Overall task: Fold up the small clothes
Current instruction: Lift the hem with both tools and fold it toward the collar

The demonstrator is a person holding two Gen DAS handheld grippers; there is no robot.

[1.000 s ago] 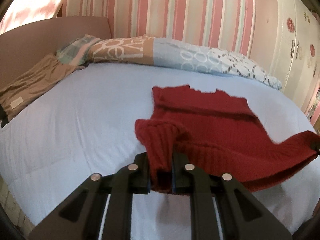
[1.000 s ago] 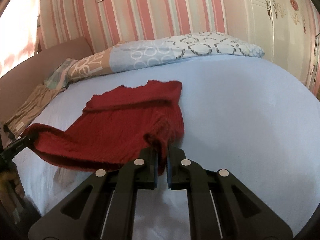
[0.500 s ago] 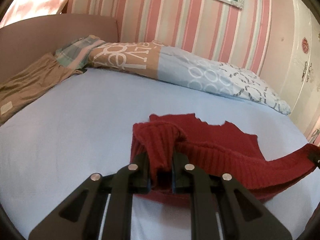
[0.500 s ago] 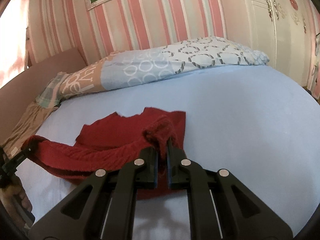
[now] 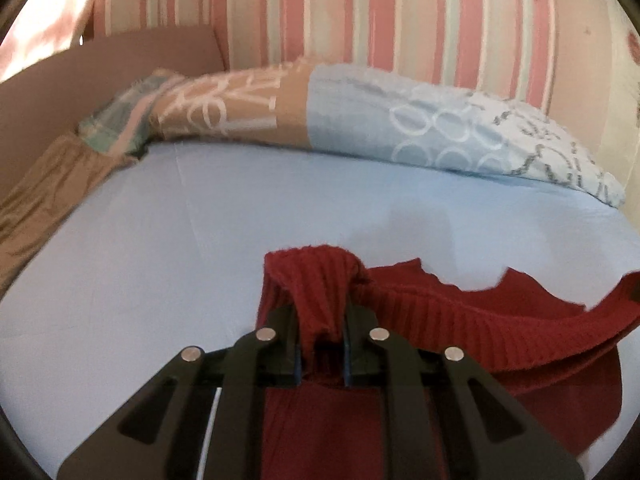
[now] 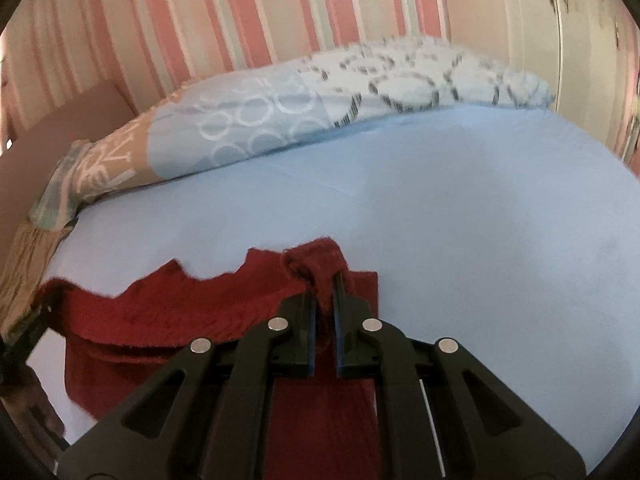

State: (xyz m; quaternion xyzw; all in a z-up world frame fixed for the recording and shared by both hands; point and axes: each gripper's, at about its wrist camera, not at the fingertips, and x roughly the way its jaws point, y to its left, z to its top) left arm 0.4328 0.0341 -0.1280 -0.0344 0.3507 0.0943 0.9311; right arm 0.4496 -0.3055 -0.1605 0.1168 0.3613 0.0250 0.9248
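A dark red knit sweater (image 5: 472, 320) lies on the light blue bed sheet (image 5: 168, 248). My left gripper (image 5: 322, 320) is shut on a bunched ribbed corner of the sweater. My right gripper (image 6: 325, 296) is shut on the other corner of the sweater (image 6: 192, 312). The held hem stretches between the two grippers, above the part of the sweater lying flat on the sheet. The right gripper's tip shows at the right edge of the left wrist view, and the left gripper at the left edge of the right wrist view.
A long patterned pillow (image 5: 360, 116) lies along the far side under the striped wall. A brown garment (image 5: 44, 196) lies at the left by the headboard (image 5: 100, 76). A white wardrobe (image 6: 580, 20) stands at the right. Bare sheet (image 6: 480, 208) stretches ahead.
Both grippers have carried the held hem forward over the sweater toward the pillow. The lying part now shows mostly beneath and behind the grippers.
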